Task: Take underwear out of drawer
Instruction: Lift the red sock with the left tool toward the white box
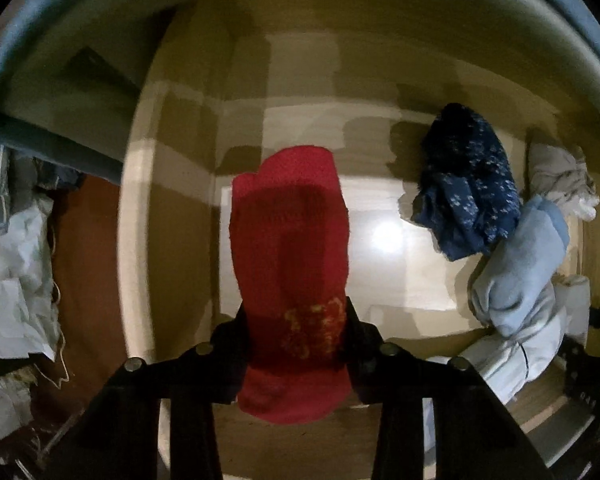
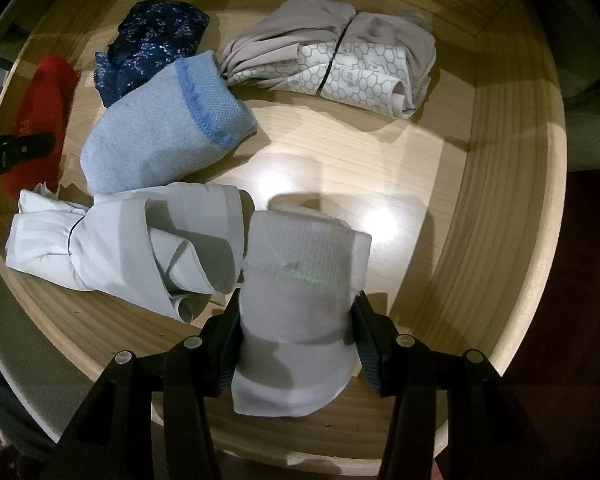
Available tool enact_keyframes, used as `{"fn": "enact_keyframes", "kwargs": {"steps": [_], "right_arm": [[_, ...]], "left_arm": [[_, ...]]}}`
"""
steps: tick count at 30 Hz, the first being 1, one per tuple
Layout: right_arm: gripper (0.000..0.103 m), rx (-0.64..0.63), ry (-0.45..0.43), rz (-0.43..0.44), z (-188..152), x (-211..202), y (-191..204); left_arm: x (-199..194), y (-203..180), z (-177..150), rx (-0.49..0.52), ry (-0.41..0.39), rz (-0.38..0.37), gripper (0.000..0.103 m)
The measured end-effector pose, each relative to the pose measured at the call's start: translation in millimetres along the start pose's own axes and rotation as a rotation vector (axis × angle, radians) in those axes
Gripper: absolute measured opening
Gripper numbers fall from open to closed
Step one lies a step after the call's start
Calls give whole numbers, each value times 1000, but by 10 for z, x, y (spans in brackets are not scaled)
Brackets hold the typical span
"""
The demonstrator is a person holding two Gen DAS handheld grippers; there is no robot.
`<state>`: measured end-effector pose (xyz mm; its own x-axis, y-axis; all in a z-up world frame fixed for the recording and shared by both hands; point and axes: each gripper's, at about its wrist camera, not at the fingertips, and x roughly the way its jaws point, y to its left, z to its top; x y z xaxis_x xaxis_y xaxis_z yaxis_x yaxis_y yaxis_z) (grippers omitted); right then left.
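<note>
My left gripper [image 1: 296, 320] is shut on a red folded garment [image 1: 288, 248] with a yellow print, held over the left part of the wooden drawer [image 1: 384, 280]. It also shows in the right wrist view [image 2: 40, 116] with a left finger [image 2: 16, 152] on it. My right gripper [image 2: 296, 316] is shut on a white ribbed roll [image 2: 300, 304] near the drawer's front. Inside the drawer [image 2: 480, 200] lie a white folded piece [image 2: 120, 248], a light blue roll [image 2: 160, 128], a navy floral piece [image 2: 152, 44] and a beige bundle [image 2: 340, 56].
In the left wrist view the navy piece [image 1: 468, 184], light blue roll [image 1: 520, 264] and a beige piece [image 1: 560, 176] lie at the right. Left of the drawer are crumpled white paper [image 1: 12, 280] and a brown floor [image 1: 84, 280]. A dark furniture edge [image 1: 40, 80] overhangs.
</note>
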<state>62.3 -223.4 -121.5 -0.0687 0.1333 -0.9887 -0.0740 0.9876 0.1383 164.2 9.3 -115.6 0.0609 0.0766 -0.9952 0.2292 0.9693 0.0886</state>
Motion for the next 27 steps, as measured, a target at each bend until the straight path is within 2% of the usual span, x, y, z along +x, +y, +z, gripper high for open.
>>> {"fn": "enact_keyframes", "kwargs": {"steps": [5, 8, 11, 22, 27], "right_arm": [[47, 1, 5, -4, 8, 18, -15], [47, 1, 6, -5, 14, 33, -28], [47, 2, 6, -5, 21, 40, -31], [47, 3, 8, -8, 11, 7, 2], [47, 3, 8, -9, 10, 8, -9]], "left_arm": [[-192, 0, -39, 54, -58, 28, 40], [-378, -8, -314, 97, -117, 74, 40], [-517, -14, -417, 124, -171, 98, 40], [-1024, -115, -590, 158, -322, 116, 40], [-1343, -193, -754, 163, -432, 153, 40]]}}
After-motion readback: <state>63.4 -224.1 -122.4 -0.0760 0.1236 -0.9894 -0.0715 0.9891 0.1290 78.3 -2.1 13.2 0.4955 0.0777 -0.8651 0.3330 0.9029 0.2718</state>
